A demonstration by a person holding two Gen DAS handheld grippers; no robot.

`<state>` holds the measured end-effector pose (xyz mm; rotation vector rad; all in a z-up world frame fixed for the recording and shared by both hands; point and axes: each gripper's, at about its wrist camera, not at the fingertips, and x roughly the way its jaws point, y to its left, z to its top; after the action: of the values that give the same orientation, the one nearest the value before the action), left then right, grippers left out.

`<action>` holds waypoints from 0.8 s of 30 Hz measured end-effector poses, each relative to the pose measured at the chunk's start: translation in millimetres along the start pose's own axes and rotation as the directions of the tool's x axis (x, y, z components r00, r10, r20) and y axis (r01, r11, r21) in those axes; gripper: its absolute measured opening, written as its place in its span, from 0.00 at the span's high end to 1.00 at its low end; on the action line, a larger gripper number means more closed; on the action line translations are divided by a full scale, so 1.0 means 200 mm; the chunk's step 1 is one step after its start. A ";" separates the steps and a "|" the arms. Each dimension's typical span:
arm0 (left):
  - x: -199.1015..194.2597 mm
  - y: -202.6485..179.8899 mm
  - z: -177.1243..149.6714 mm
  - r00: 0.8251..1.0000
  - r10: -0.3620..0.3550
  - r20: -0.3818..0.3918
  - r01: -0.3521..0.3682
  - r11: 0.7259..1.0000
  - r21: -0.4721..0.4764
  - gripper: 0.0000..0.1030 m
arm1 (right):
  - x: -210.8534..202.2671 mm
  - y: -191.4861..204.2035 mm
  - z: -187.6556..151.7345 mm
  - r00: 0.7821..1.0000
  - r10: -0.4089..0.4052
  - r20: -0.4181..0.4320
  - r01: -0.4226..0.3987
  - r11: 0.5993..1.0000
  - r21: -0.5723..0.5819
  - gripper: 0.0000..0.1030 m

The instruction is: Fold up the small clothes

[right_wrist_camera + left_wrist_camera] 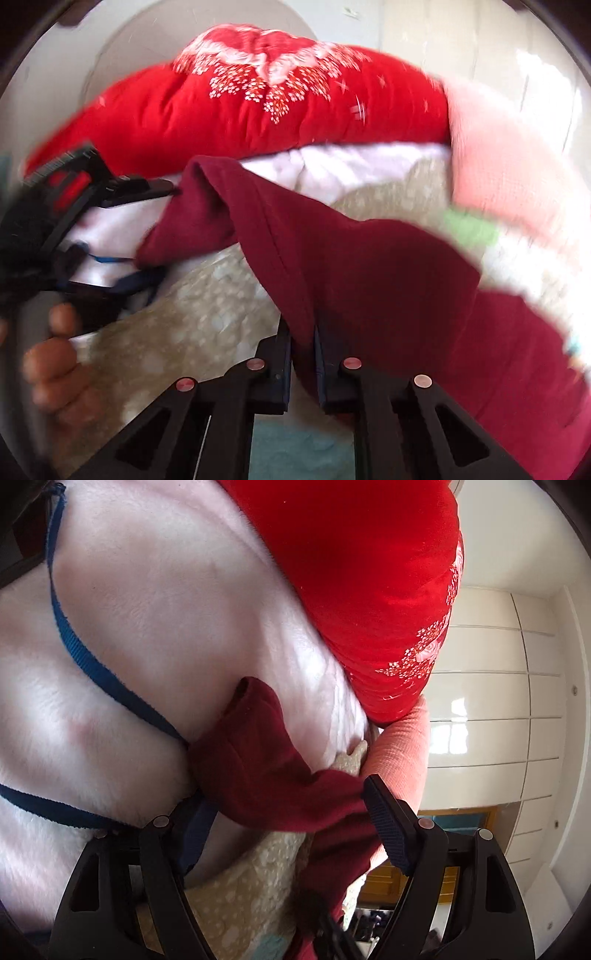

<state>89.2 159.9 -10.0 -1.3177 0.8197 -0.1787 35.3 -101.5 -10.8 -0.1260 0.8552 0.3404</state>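
Observation:
A dark red small garment [258, 764] lies across the bedding. In the left wrist view my left gripper [280, 812] is open; its jaws stand wide apart with the garment draped between them and over the right finger [388, 827]. In the right wrist view my right gripper [302, 354] is shut on a fold of the dark red garment [351, 266], which spreads up and to the right. The left gripper [74, 192] shows at the left there, held by a hand [55, 354].
A white fluffy blanket [166, 627] with blue trim [85, 664] lies under the garment. A big red flowered pillow [258, 96] and a pink cloth [491, 173] lie behind. A beige patterned sheet [207, 306] is below. White cabinets [491, 709] stand at the right.

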 end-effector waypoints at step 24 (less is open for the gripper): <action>-0.13 -1.03 -0.93 0.956 -0.217 -0.196 0.291 0.644 0.707 0.90 | -1.02 -0.79 -0.73 0.985 -0.134 0.109 0.071 0.889 0.452 0.34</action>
<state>22.7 -30.3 183.5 -0.6388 0.5313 -0.7312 -138.3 -334.6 43.7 0.2793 0.7664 0.0441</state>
